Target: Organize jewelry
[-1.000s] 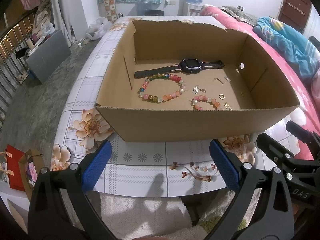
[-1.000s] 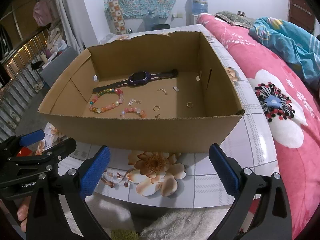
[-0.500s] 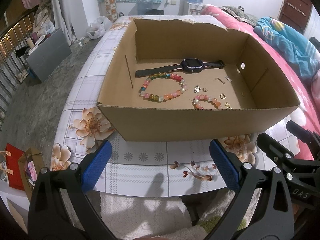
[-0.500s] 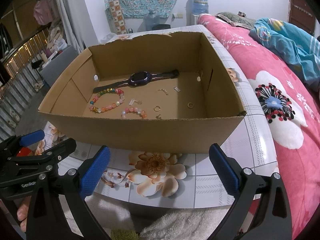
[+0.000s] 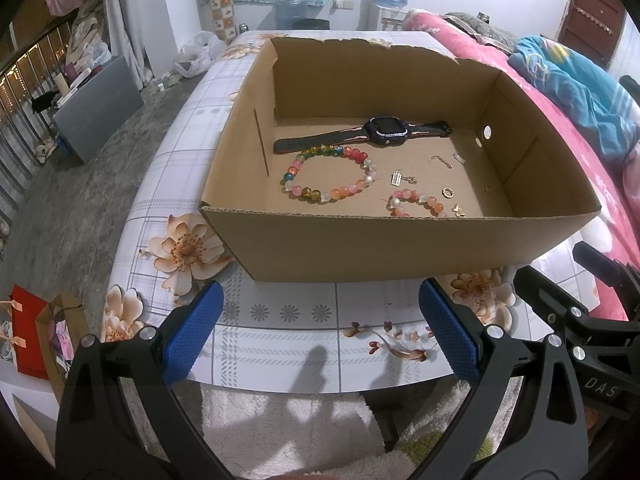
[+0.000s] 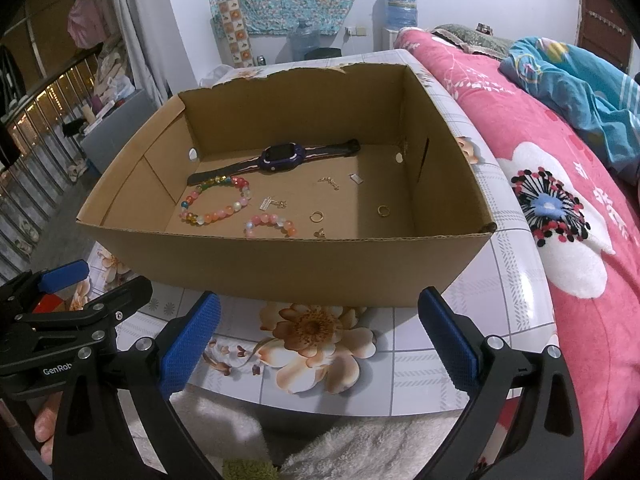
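Right now both grippers are hovering short of the table's point(image 5: 280, 344) near edge, side by side and level, each pointing forward at the box point(image 5: 400, 244). The left gripper point(image 5: 318, 328) is standing with its jaws spread wide and holding nothing; the right gripper point(image 6: 318, 330) is likewise gaping and empty. A hand point(image 6: 44, 426) is showing at the lower left of the right view, under the left gripper's frame.

Just past the blue pads point(image 5: 188, 340), the box's front wall is rising between the grippers and the jewelry. All the pieces are lying loose on the box floor: a small bracelet point(image 5: 416, 202) and a tiny gold charm point(image 5: 458, 211) nearest the front wall, a gold ring point(image 6: 317, 216) and a second ring point(image 6: 383, 211) a little further in, a big bracelet point(image 5: 330, 178) to the left, a silver pendant point(image 5: 402, 179) beside it, a thin chain point(image 5: 442, 160) and a clasp point(image 5: 459, 158) beyond, and a watch point(image 5: 384, 132) stretched across near the back wall.

As I judge it, this is fitting either a pause ahead of a reach into the box or a pull-back with the pieces already laid out; the frames are not settling which. Any reach inside is calling for lifting over the front wall and coming down steeply, with a fine pinch for the rings and chain.
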